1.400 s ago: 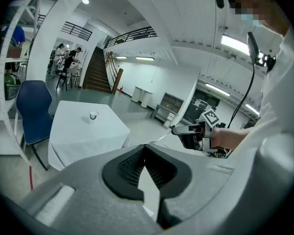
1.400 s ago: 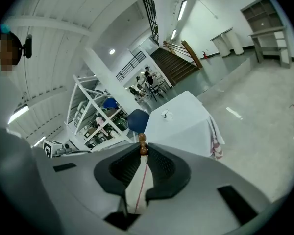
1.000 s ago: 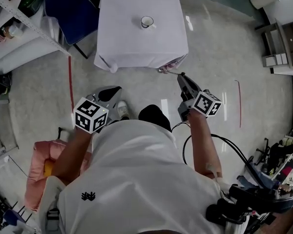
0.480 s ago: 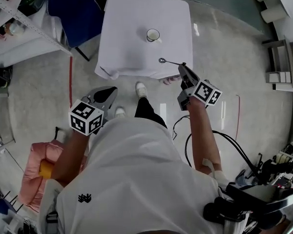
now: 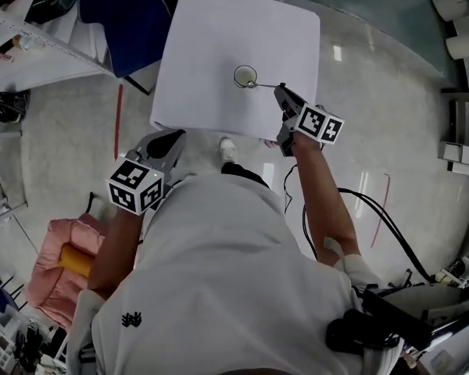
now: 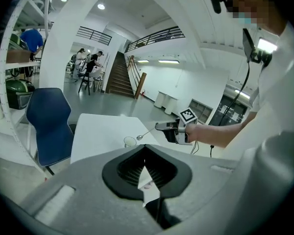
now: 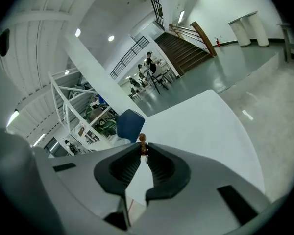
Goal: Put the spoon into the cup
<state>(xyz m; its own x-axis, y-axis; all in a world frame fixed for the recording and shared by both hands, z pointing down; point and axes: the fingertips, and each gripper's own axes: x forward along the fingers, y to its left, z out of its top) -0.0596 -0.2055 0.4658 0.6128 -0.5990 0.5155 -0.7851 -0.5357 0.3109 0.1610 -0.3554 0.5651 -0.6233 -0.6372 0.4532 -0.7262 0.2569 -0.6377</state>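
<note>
Right gripper [image 5: 281,92] above table [image 5: 211,22] near its near right corner, jaws almost together, pinching spoon [image 5: 266,85] by handle end. Spoon about level, bowl just beside cup [image 5: 245,76] rim; contact unclear. Cup upright, mid-width, nearer table's near edge. Left gripper [image 5: 169,141] off table, outside near left corner, jaws closed tip to tip, empty.

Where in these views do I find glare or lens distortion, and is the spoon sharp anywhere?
Head view: lamp glare on the glossy floor, table edges bowed. Left gripper view: dark corners, spoon small yet fairly sharp. Right gripper view: strong fisheye bending; the spoon's near end looks soft.
</note>
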